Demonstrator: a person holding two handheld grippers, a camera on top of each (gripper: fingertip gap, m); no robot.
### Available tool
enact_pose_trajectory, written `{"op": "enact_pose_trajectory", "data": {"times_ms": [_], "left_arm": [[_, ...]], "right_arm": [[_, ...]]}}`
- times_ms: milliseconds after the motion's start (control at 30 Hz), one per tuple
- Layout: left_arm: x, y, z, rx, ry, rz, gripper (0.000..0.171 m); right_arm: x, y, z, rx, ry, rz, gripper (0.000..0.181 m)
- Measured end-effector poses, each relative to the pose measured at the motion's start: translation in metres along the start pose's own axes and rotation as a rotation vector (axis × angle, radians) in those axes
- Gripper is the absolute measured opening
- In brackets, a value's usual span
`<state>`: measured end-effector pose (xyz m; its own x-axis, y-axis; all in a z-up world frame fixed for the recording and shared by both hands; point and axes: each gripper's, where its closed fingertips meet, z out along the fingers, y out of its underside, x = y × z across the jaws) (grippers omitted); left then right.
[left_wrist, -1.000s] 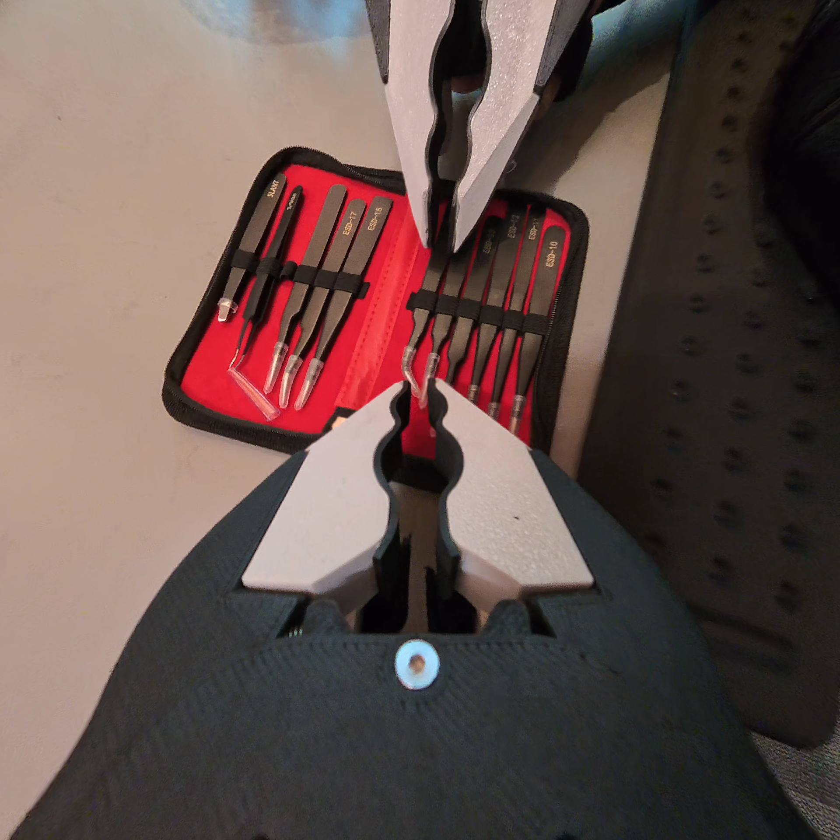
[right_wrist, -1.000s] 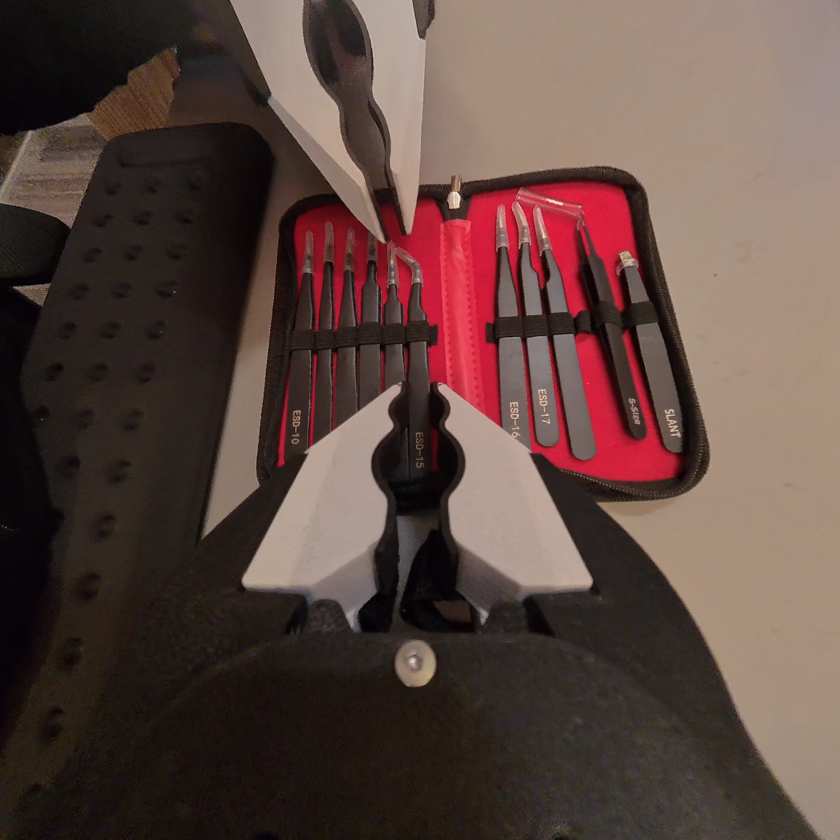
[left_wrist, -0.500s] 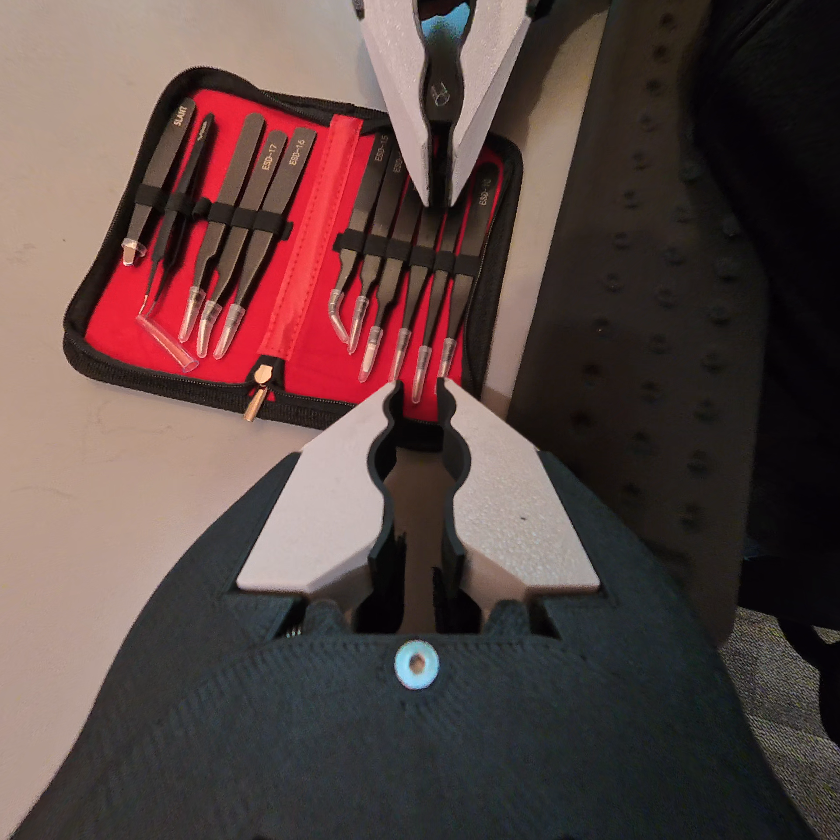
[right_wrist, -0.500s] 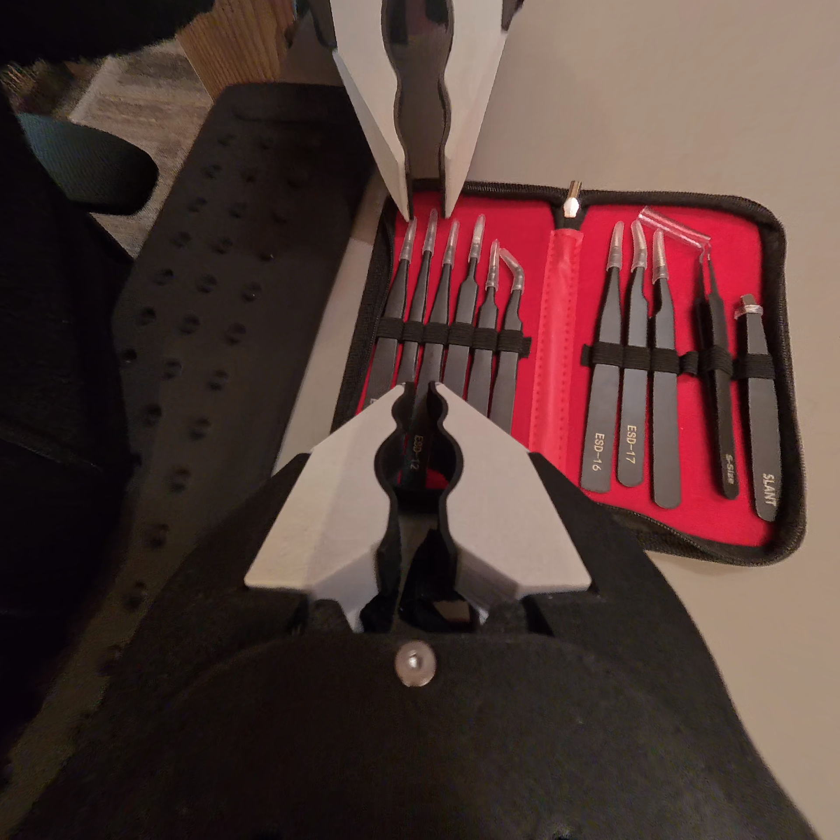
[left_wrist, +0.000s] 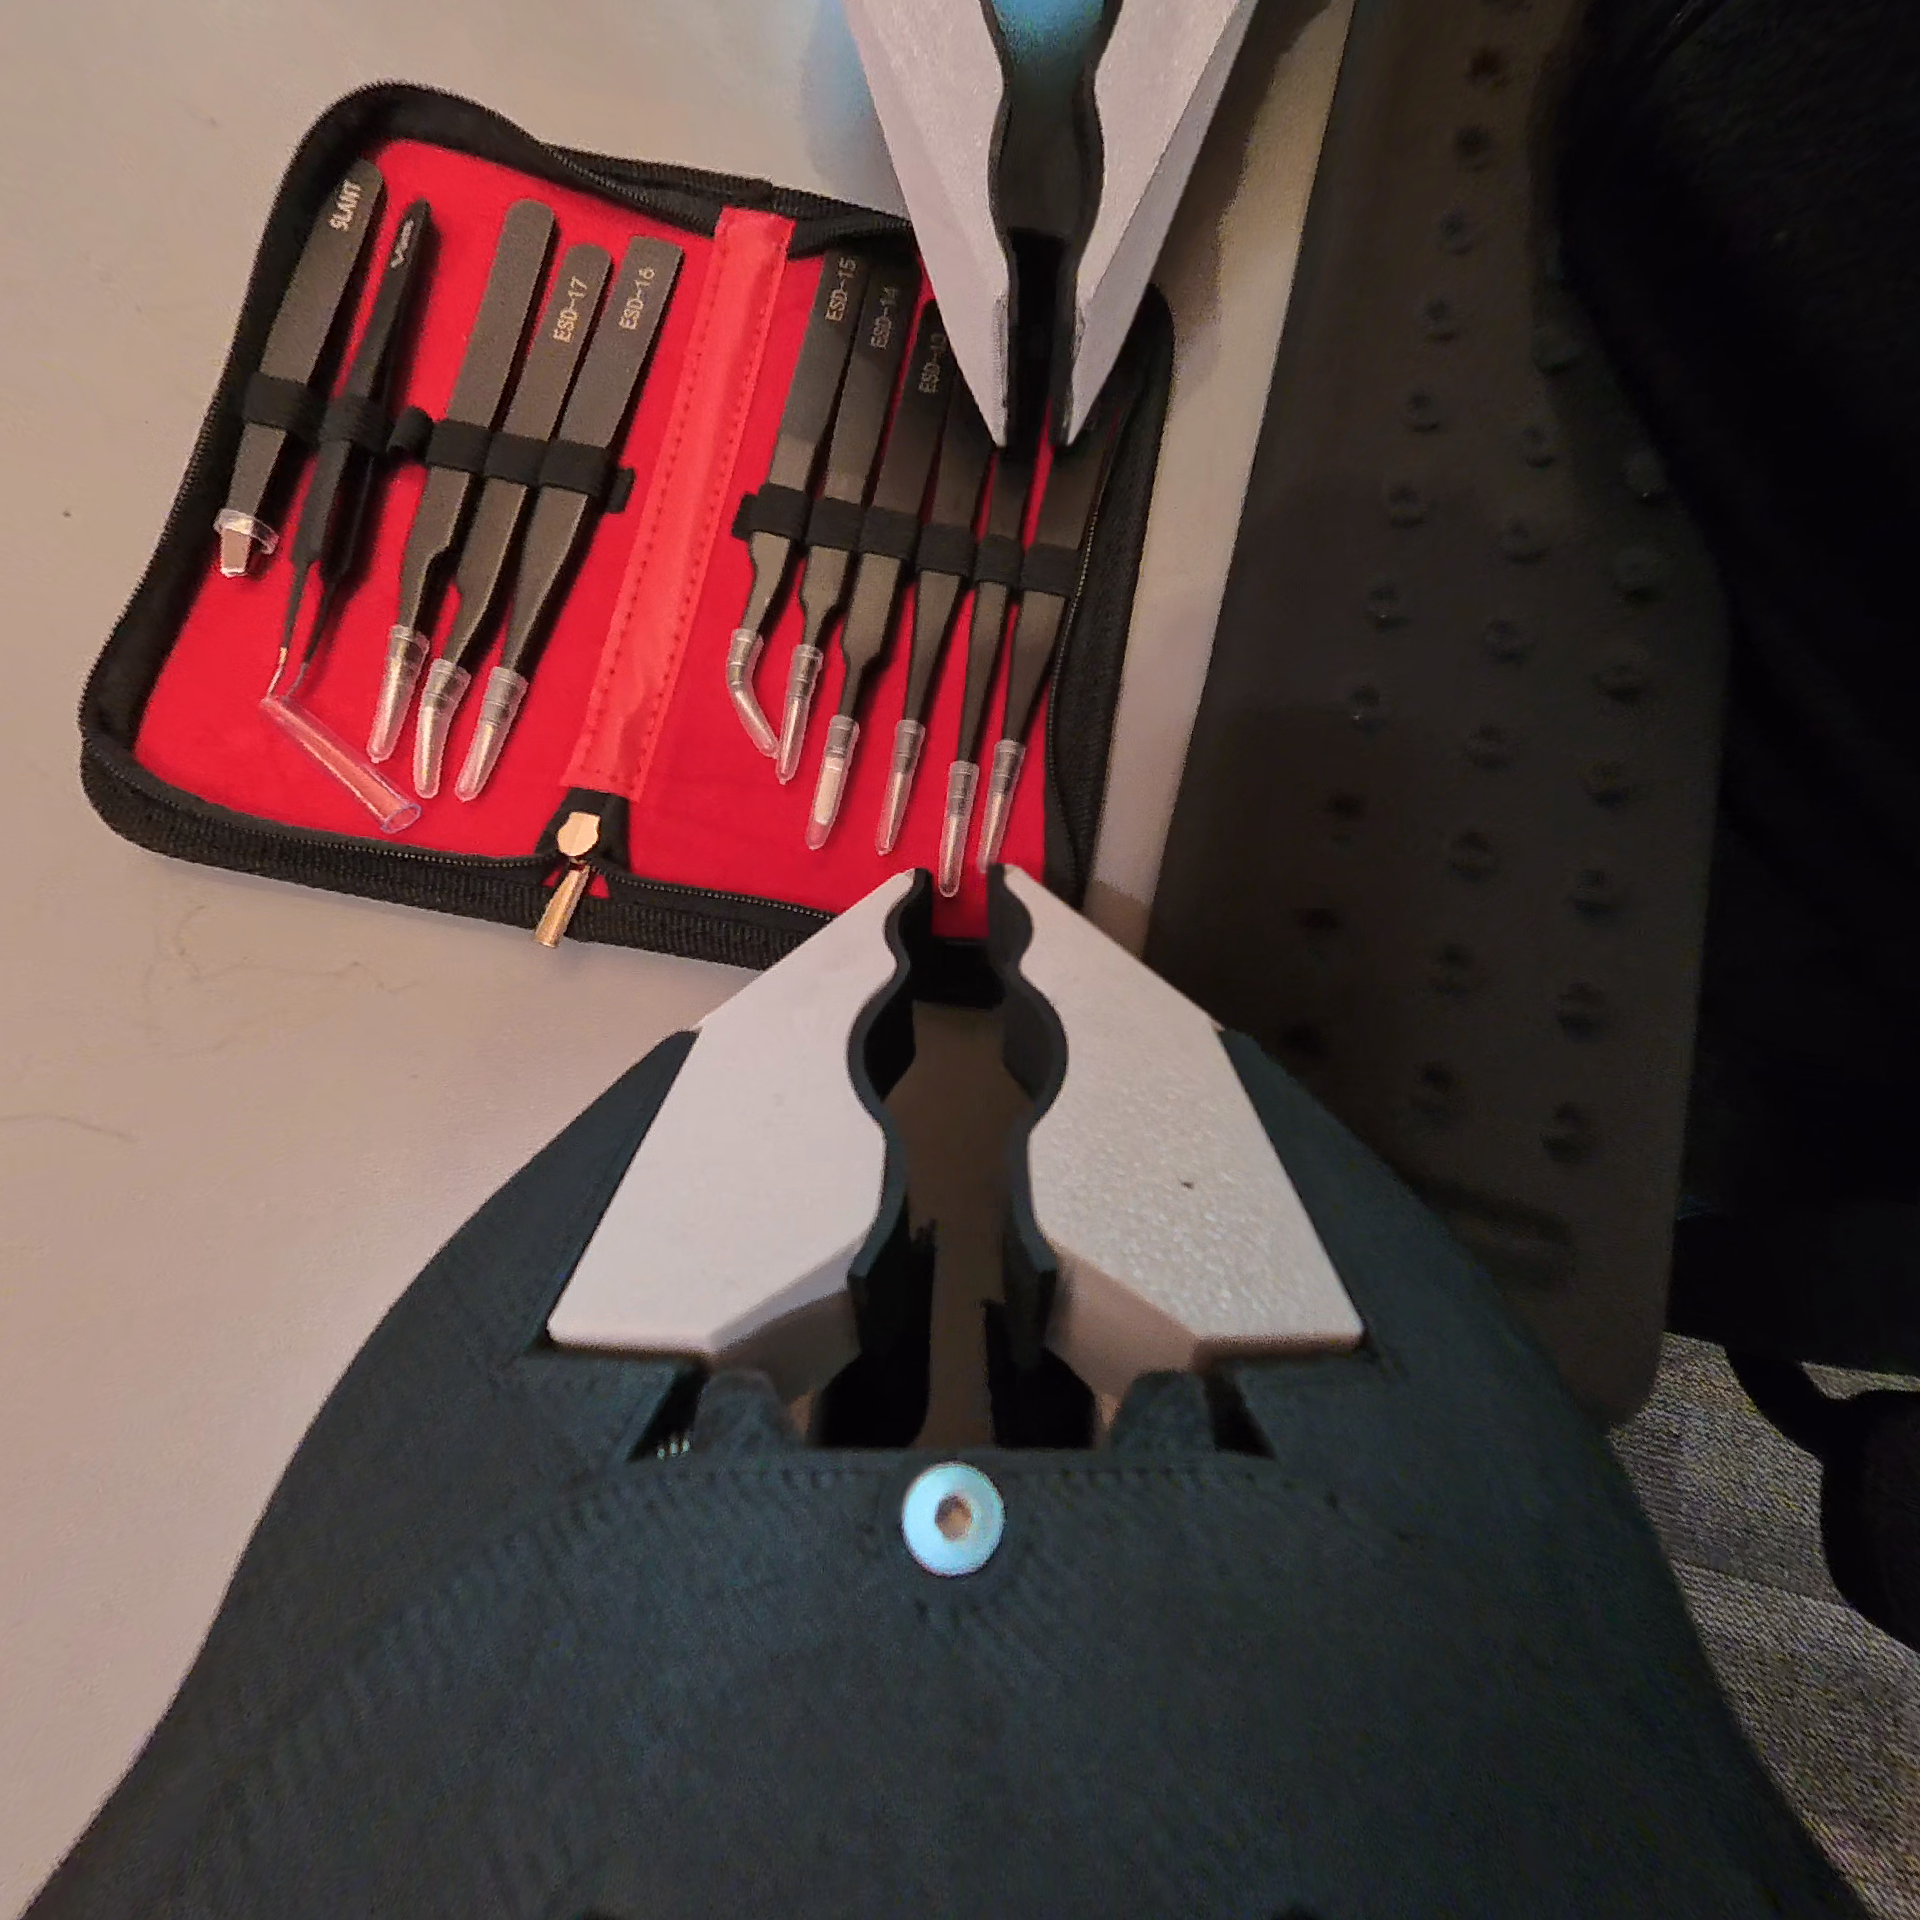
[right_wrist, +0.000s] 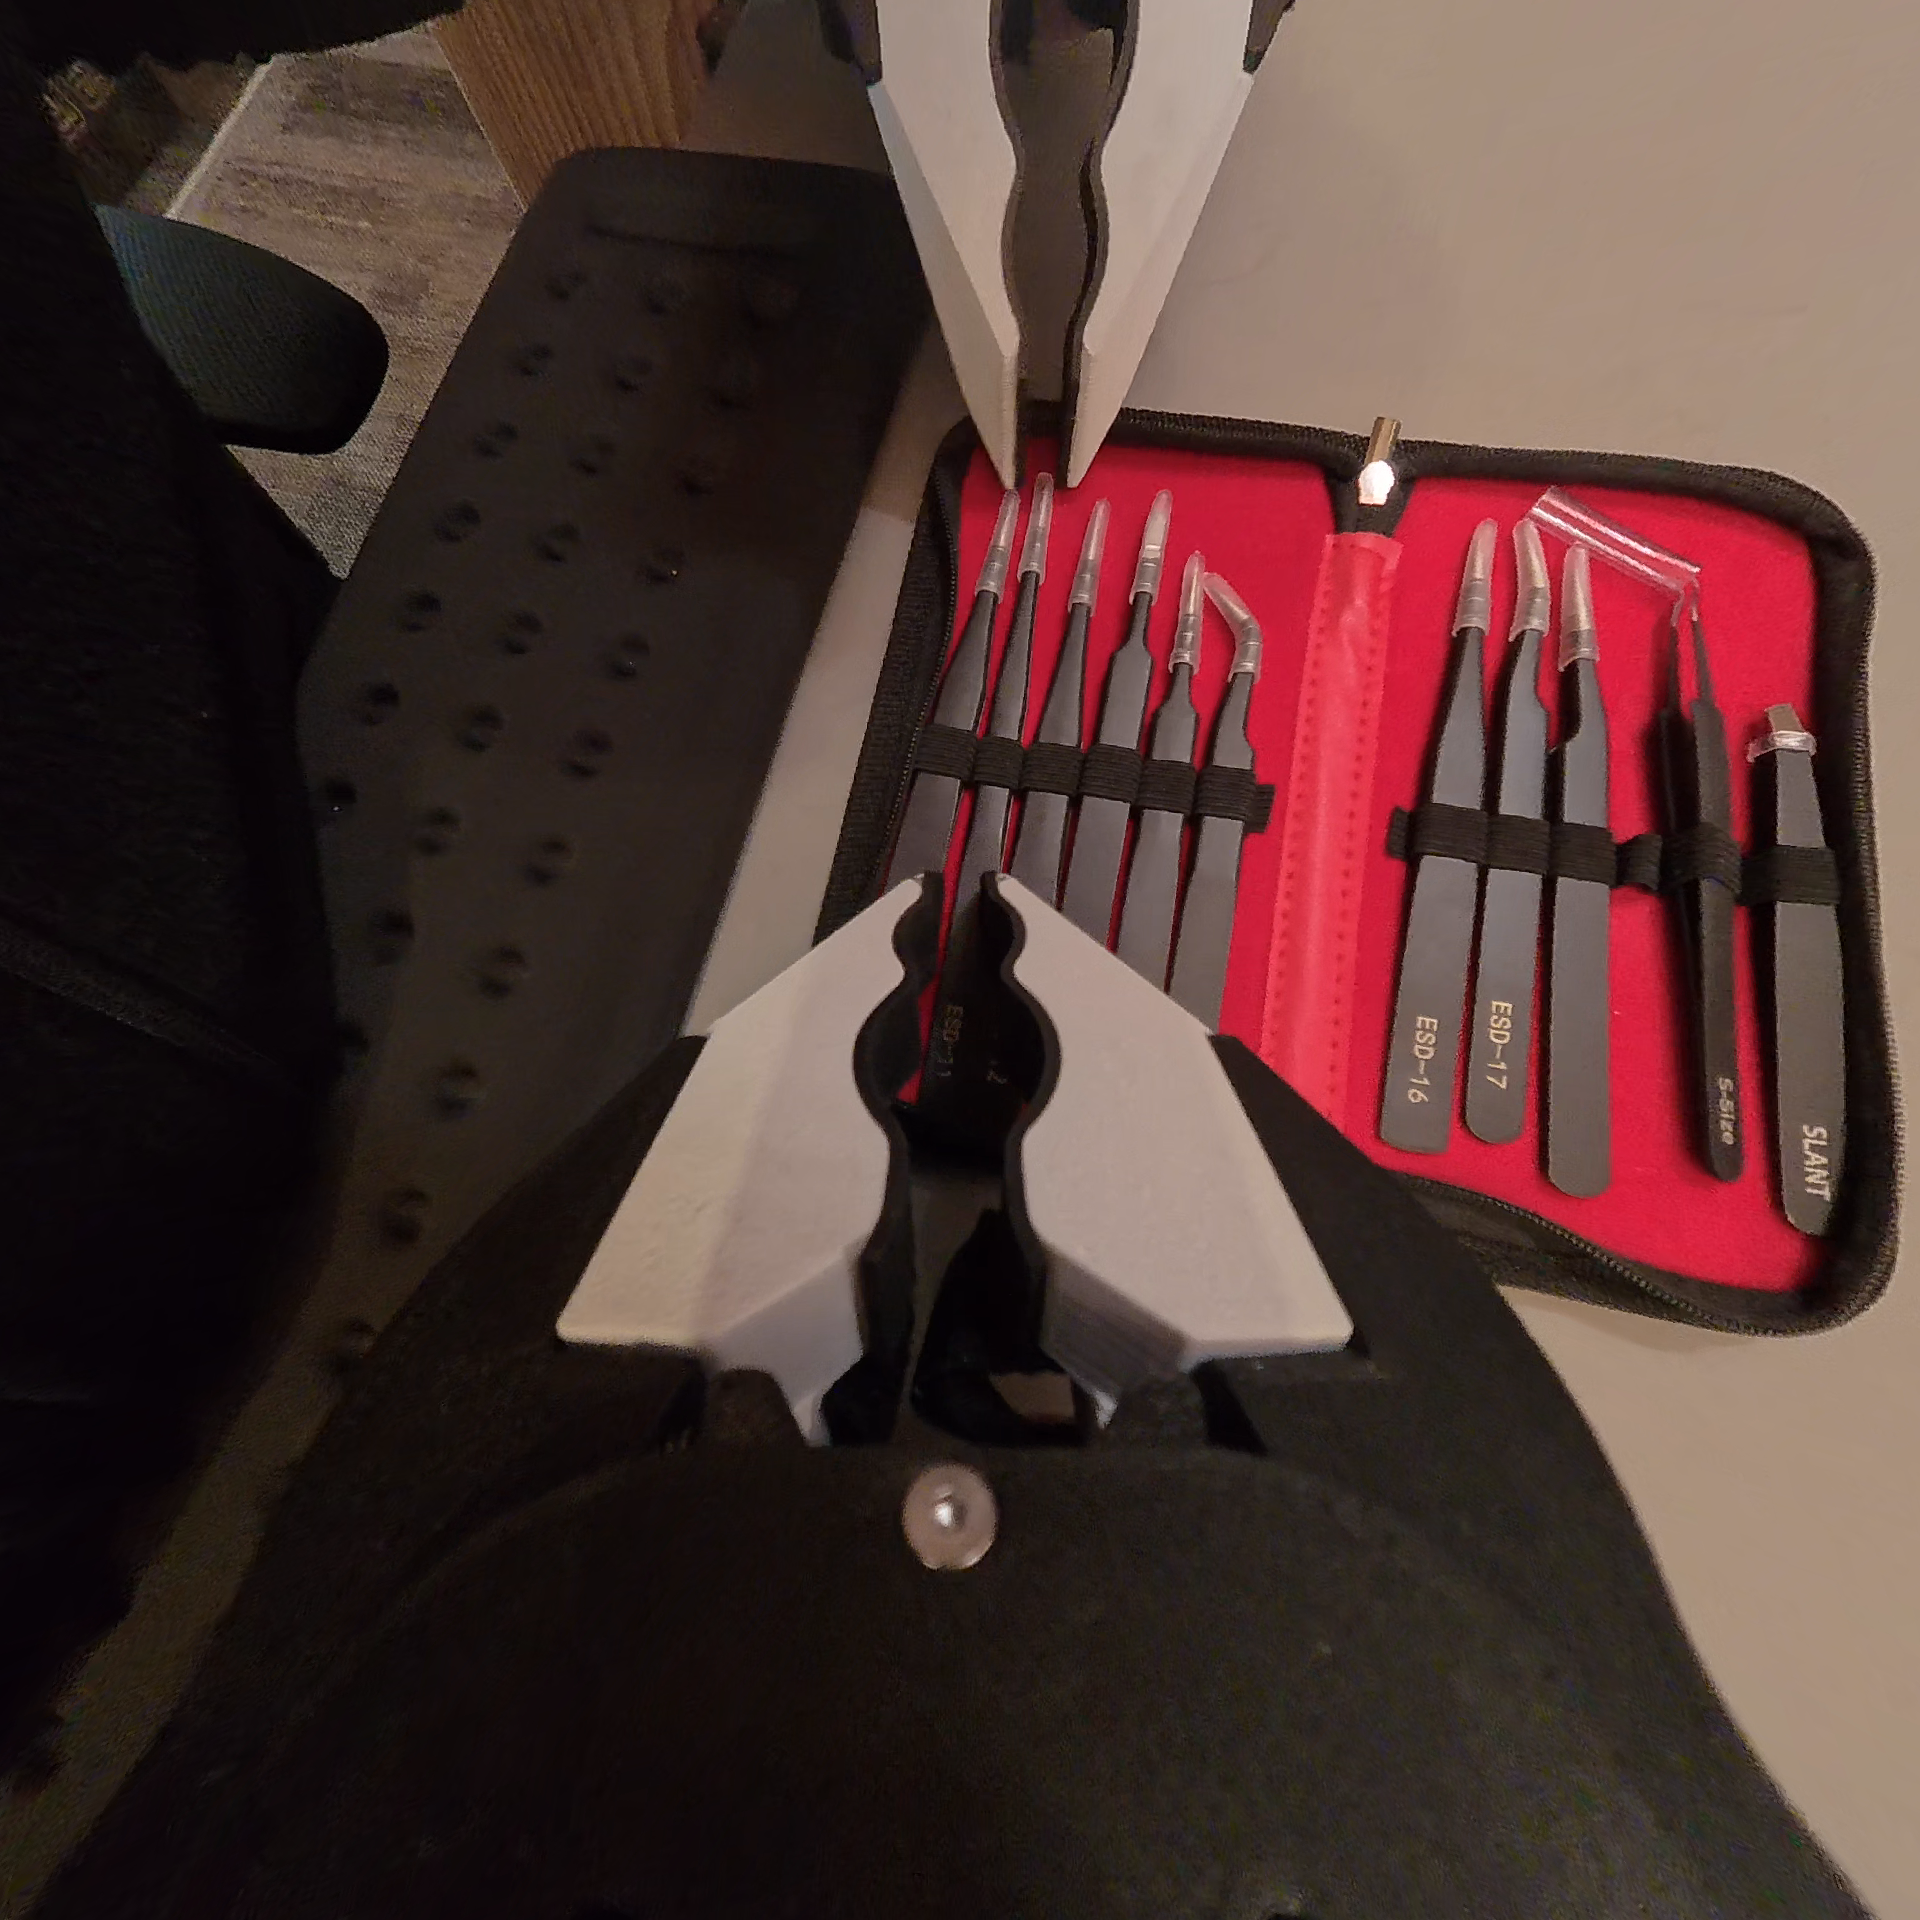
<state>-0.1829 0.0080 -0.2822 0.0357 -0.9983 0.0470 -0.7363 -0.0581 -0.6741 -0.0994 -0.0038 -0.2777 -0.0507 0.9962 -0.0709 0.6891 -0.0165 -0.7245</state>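
Left gripper (left_wrist: 958, 883) slightly open, empty, at case (left_wrist: 665, 748) near edge; right gripper (right_wrist: 961, 891) slightly open over outermost tweezers (right_wrist: 961, 717), grip unclear.

Bare table (left_wrist: 312, 1143) beside open tweezer case (right_wrist: 1538, 1278); black dimpled pad (right_wrist: 540, 644) crowds case's other side.

both grippers slid off the middle of the case (left_wrist: 156, 790) over the last second. the left gripper (left_wrist: 958, 883) was at the inner tweezer tips by the red spine, now it's at the tips of the outermost pair next to the black pad (left_wrist: 1455, 727). the right gripper (right_wrist: 961, 885) went from straddling the innermost handle to the outermost handles (right_wrist: 951, 1023). jaw gaps look the same, narrow, nothing gripped
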Motion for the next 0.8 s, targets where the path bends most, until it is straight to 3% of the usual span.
{"op": "enact_pose_trajectory", "data": {"times_ms": [367,800], "left_arm": [[-0.002,-0.001,0.0,0.007,-0.026,0.094,0.0],[-0.006,0.009,-0.013,-0.013,-0.034,0.076,0.0]], "right_arm": [[0.0,0.001,0.001,0.016,0.01,-0.005,0.0],[0.0,0.001,0.001,0.056,-0.031,0.044,0.0]]}}
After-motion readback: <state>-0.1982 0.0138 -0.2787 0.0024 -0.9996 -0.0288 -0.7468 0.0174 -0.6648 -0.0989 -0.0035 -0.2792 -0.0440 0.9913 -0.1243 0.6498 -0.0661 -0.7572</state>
